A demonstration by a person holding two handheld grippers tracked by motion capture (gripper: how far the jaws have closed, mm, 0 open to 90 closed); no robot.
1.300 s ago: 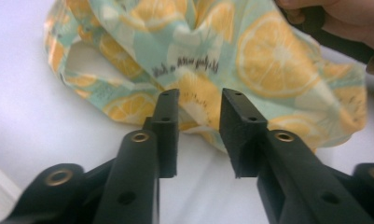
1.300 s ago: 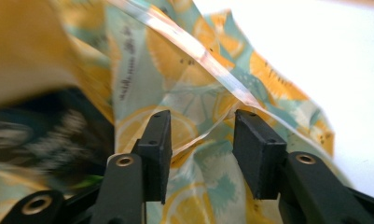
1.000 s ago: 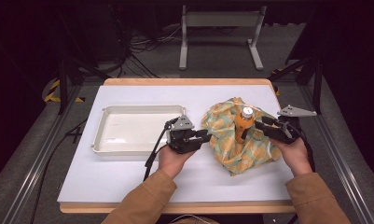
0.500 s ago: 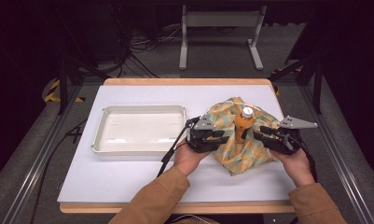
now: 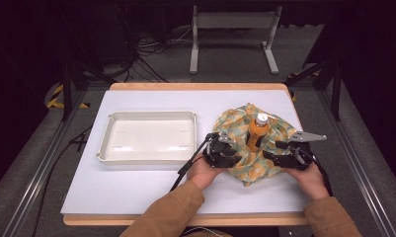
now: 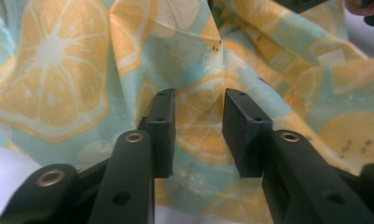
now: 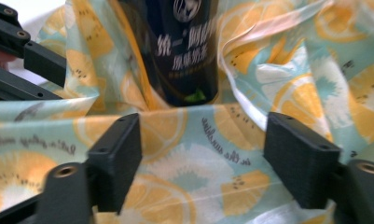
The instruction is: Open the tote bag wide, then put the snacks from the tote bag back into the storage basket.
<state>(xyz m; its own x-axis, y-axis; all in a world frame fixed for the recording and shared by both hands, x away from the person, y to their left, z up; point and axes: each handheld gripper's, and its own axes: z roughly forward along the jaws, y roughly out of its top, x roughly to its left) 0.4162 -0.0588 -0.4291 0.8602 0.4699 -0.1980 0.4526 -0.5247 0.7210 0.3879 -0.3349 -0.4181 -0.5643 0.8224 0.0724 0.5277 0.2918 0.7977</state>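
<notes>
Jaws of the left gripper [image 6: 198, 135] stand slightly apart over the citrus-print cloth [image 6: 63, 84], gripping nothing; the right gripper [image 7: 201, 163] gapes wide above a fold. The cloth lies bunched around an upright orange bottle [image 5: 257, 132] on the worktop [image 5: 136, 187], right of a white tray [image 5: 151, 157].

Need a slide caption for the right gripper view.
Open right gripper over the citrus-print cloth, facing a dark-labelled bottle standing on it.
</notes>
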